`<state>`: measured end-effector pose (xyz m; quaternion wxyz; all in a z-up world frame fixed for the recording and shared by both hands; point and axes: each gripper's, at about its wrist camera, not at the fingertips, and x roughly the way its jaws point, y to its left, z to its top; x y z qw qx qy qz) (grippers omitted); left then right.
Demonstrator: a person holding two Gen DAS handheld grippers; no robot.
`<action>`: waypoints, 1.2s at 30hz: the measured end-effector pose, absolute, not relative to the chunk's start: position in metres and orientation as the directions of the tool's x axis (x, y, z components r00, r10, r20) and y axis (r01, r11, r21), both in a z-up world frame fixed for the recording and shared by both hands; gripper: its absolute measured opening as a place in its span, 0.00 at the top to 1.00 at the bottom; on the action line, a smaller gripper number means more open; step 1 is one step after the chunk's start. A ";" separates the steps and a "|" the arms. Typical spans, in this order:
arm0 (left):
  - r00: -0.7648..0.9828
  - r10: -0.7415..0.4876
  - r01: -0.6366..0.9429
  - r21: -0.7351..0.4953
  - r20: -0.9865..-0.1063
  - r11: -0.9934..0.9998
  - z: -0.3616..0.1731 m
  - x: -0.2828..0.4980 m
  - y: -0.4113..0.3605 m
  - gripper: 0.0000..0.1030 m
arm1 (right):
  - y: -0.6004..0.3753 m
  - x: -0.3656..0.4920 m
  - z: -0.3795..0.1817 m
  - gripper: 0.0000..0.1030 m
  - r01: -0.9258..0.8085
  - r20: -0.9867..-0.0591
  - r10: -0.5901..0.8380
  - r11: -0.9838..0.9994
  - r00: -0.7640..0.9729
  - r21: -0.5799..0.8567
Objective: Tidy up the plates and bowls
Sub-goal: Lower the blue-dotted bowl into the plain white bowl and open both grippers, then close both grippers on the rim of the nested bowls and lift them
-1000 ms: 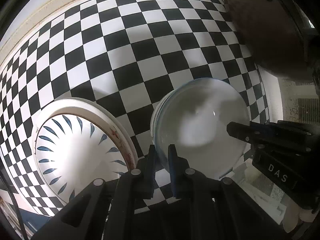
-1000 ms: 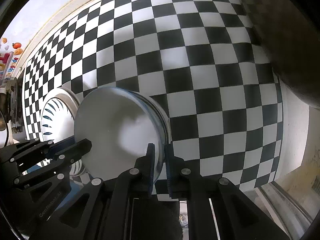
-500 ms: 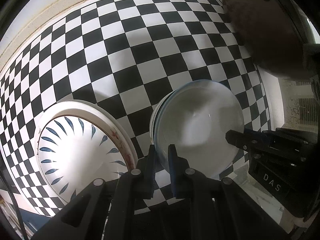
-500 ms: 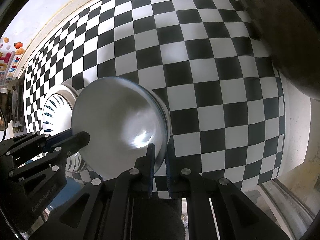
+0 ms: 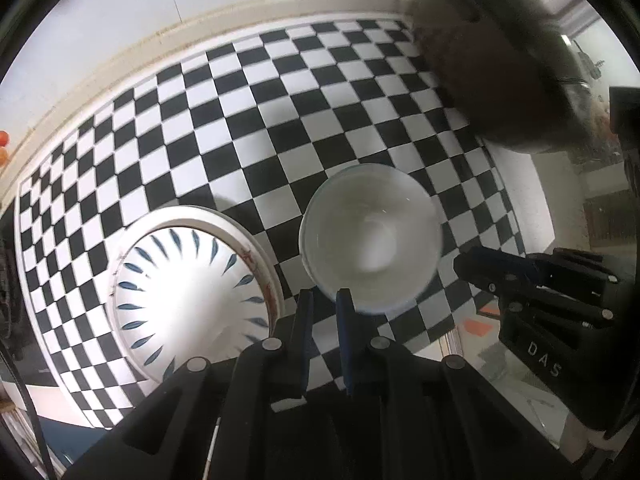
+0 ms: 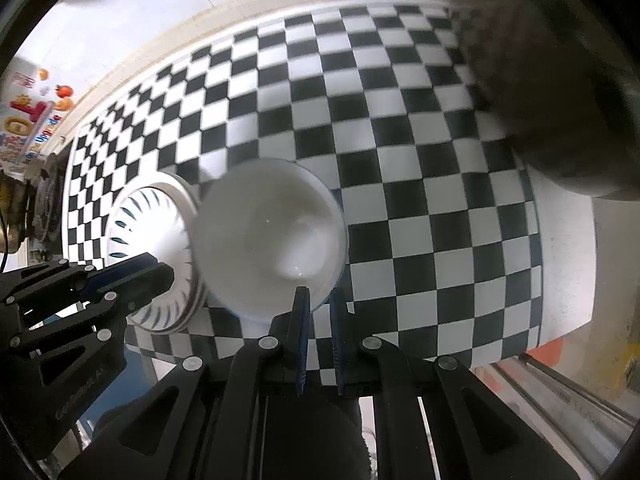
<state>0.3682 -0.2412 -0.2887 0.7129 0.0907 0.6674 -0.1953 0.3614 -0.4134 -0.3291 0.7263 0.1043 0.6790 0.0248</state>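
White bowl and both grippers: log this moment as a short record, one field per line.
held item: plain white bowl
left gripper: shut on the bowl's near rim
right gripper: shut on the rim, opposite side
bowl pose: open side toward both cameras
neighbor: blue-petal patterned bowl, left of the white bowl
surface: black-and-white checkered tabletop
far right: dark blurred round object, identity unclear
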 end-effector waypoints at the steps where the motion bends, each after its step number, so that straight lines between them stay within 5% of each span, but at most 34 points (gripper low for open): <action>1: 0.052 -0.156 0.402 -0.122 -0.986 0.907 -0.281 0.364 -0.239 0.90 | -0.415 0.354 -0.319 0.89 0.106 -0.979 0.178 0.977 0.097 0.188; 21: 0.239 -0.168 0.428 -0.052 -0.957 0.902 -0.200 0.318 -0.224 0.89 | -0.405 0.290 -0.225 0.78 0.089 -0.953 0.164 0.977 0.255 0.192; 26: 0.231 -0.187 0.402 -0.082 -0.955 0.912 -0.203 0.326 -0.225 0.72 | -0.417 0.293 -0.220 0.17 0.112 -0.937 0.192 0.966 0.291 0.233; 36: -0.048 -0.340 0.201 -0.342 -0.939 0.918 -0.296 0.401 -0.217 0.71 | -0.448 0.339 -0.280 0.10 0.133 -0.934 0.232 0.952 0.272 0.275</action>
